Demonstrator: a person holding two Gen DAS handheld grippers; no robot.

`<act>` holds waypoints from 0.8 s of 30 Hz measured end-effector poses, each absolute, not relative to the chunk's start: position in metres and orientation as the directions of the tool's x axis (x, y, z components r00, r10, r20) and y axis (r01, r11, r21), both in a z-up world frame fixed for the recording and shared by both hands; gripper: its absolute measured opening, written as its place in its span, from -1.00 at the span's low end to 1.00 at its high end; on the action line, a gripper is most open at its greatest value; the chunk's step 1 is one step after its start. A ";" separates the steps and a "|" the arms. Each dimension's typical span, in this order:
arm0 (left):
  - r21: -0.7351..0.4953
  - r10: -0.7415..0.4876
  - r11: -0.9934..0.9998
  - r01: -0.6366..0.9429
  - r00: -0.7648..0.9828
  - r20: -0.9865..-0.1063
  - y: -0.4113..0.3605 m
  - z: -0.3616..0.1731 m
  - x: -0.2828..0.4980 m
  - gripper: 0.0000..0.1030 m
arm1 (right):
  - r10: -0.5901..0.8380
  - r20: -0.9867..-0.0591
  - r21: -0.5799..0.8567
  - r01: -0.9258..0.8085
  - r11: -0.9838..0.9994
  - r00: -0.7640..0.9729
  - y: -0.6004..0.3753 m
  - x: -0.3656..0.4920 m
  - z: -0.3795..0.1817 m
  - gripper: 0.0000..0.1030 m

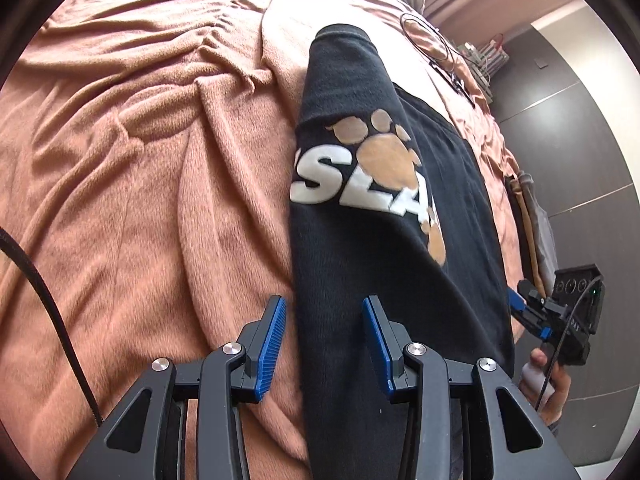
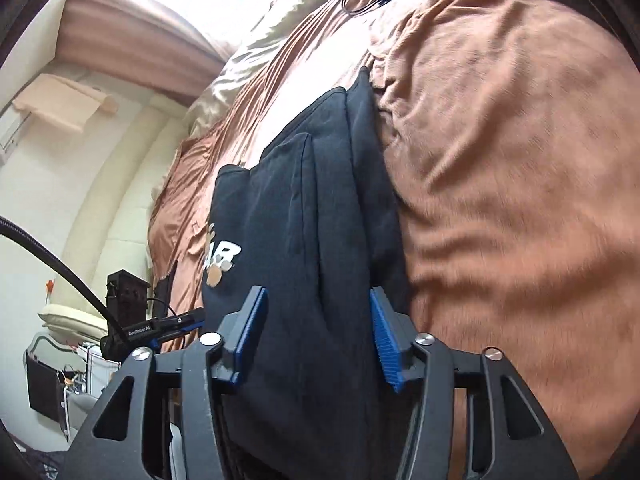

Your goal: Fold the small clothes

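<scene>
A black T-shirt with white letters and a tan paw print lies folded into a long strip on a pink-brown fleece blanket. My left gripper hangs over the strip's near end, open; its blue pads straddle the shirt's left edge without pressing it. At the right edge of the left wrist view a hand holds the right gripper. In the right wrist view the shirt runs away from my right gripper, which is open with cloth between its pads. The left gripper shows at the left.
A thin black cable loop lies on the blanket beyond the shirt's far end. Dark panels stand past the bed's right side. A black cord crosses the lower left. A towel hangs on the pale wall.
</scene>
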State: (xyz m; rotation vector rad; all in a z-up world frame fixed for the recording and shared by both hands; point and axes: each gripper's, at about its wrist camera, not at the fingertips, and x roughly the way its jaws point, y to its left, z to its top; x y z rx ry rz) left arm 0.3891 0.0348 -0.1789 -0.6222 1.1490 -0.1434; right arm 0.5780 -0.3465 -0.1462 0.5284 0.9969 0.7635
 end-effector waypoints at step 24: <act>-0.516 -0.379 0.825 -0.231 0.453 -0.807 0.068 -0.177 0.459 -0.18 | 0.609 -0.708 0.510 -0.336 0.792 0.358 -0.243 0.721 -0.110 -1.00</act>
